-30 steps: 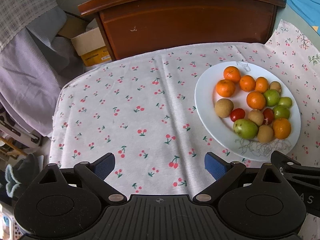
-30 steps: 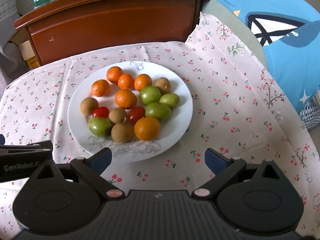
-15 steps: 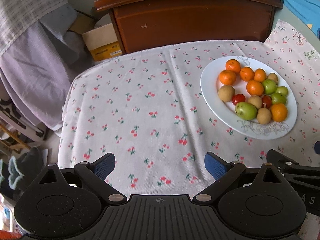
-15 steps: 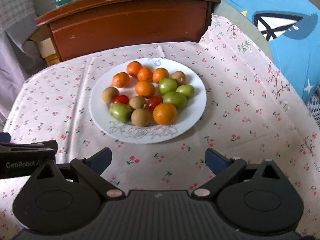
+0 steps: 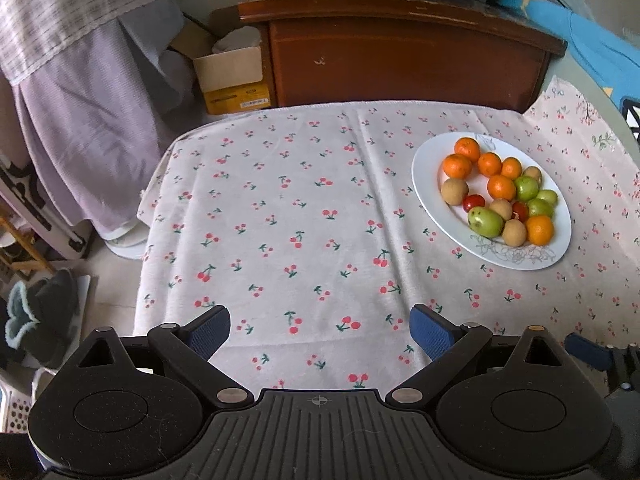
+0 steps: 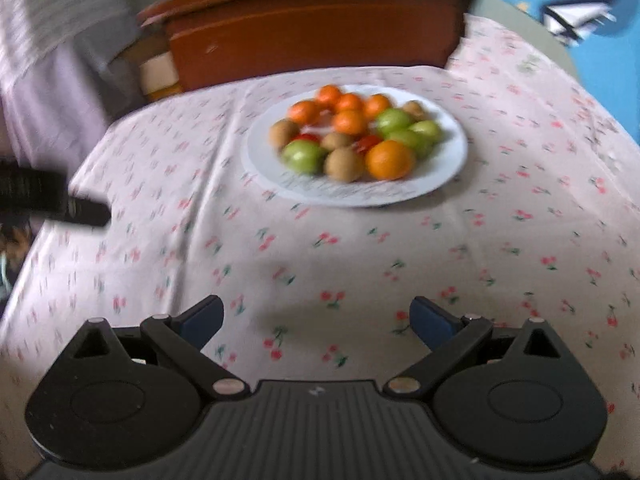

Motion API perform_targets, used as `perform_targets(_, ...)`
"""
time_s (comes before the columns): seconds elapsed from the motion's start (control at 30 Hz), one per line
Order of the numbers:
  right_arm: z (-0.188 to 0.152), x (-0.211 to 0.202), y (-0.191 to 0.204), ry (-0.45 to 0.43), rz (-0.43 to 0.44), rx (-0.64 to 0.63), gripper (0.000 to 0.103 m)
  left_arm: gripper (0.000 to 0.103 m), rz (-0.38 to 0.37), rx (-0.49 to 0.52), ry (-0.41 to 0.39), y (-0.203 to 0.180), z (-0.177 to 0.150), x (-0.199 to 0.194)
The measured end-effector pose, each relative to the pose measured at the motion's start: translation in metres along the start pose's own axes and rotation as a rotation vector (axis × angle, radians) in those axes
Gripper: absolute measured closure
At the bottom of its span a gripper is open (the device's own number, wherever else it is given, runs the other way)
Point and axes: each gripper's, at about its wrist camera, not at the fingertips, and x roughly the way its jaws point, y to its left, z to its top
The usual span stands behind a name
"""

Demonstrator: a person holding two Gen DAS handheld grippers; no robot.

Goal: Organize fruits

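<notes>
The fruits (image 5: 499, 196) sit heaped together on a white plate (image 5: 426, 176) with a faint flower drawing on its near rim: small oranges at the back and one at the front, green ones, brown round ones and two little red ones among them. The plate rests on the counter, on a cherry-print cloth (image 5: 288, 216), toward its far right side. Behind stands a dark wooden cabinet (image 5: 400, 60). The left gripper (image 5: 320, 330) and right gripper (image 6: 316, 316) both hover over bare cloth, fingers wide apart, holding nothing. The right view is blurred.
</notes>
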Motion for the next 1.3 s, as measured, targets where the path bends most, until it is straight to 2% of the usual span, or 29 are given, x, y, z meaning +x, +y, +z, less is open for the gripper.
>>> perform_targets(0.13,-0.01,0.004,0.016,-0.061,-0.032,-0.095,0.001,0.006,-0.006,-0.009,-0.001,0.006,-0.004,-0.003)
perform_targets(0.4,-0.009,0.013,0.024,-0.122,-0.017,-0.108,0.001,0.006,-0.01,-0.017,-0.002,0.012,-0.005,-0.003)
perform_targets(0.93,-0.007,0.018,0.026,-0.129,-0.021,-0.104,0.0,0.006,0.012,-0.026,0.03,0.016,-0.007,0.009)
perform_targets(1.3,-0.007,0.018,0.026,-0.13,-0.02,-0.104,0.0,0.006,0.05,-0.032,0.08,0.019,-0.011,0.034)
